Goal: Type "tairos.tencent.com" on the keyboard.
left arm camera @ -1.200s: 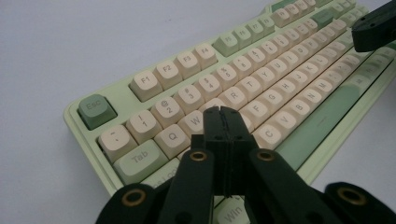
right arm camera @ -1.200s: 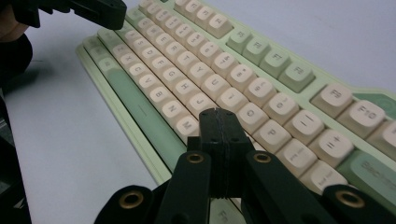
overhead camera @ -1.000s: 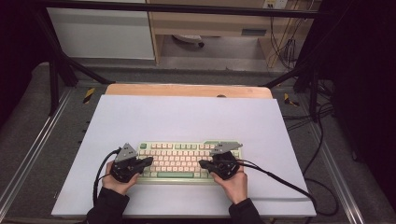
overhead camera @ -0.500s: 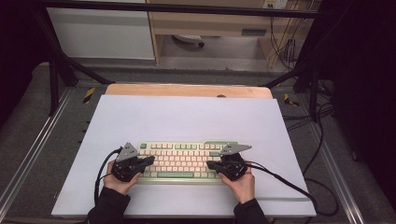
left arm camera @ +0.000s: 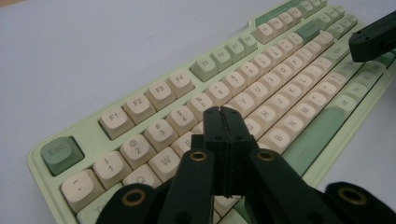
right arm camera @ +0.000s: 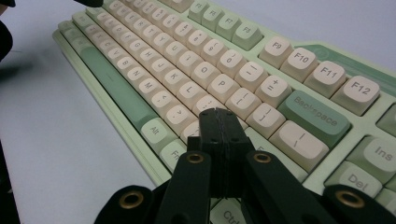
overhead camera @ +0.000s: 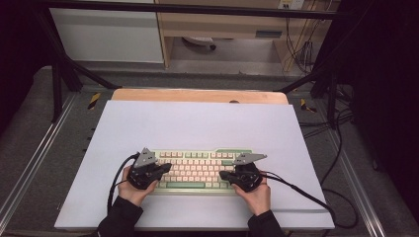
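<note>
my left tongs (overhead camera: pixel 165 168) are pressed together, empty, their tips over the keyboard's (overhead camera: pixel 197 170) left keys near the r. my right tongs (overhead camera: pixel 223 175) are pressed together too, empty, over its right end. the keyboard lies on the counter (overhead camera: pixel 197 123), near my edge.

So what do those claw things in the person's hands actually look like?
Each claw, left claw and right claw, is matte black, with two flat jaws on hinged arms fixed by brass-ringed pivots. A grey three-cornered plate sits on top of each, and a black cable trails behind. The person wears dark sleeves.
</note>
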A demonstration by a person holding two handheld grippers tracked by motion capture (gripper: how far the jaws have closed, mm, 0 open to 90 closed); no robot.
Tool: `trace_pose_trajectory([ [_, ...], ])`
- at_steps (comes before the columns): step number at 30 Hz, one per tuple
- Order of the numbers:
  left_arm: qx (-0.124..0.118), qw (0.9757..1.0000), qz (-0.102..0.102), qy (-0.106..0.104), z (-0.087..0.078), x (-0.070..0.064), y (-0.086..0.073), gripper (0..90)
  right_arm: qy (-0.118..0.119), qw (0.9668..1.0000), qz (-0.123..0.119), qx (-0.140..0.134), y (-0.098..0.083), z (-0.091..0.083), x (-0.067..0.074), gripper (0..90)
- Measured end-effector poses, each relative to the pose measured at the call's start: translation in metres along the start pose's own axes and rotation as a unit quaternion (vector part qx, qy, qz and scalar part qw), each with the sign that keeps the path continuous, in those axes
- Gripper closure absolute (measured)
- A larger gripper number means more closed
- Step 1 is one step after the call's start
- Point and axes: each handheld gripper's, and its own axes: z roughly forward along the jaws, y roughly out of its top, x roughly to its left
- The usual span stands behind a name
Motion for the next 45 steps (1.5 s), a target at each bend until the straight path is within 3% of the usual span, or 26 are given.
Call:
trace_pose_trajectory([
  [12,0.009,0.9999,0.005,-0.006,0.023,-0.009,0.013,90.0,0.0,1.0,-0.002,-0.002,0.0,-0.001,0.0,90.0],
  [23,0.021,0.9998,0.003,-0.005,0.04,-0.008,0.01,90.0,0.001,1.0,-0.001,-0.002,0.0,-0.001,0.0,90.0],
  [45,0.026,0.9996,0.009,-0.006,0.046,-0.01,0.005,90.0,-0.002,1.0,-0.001,-0.002,0.0,-0.001,0.0,90.0],
])
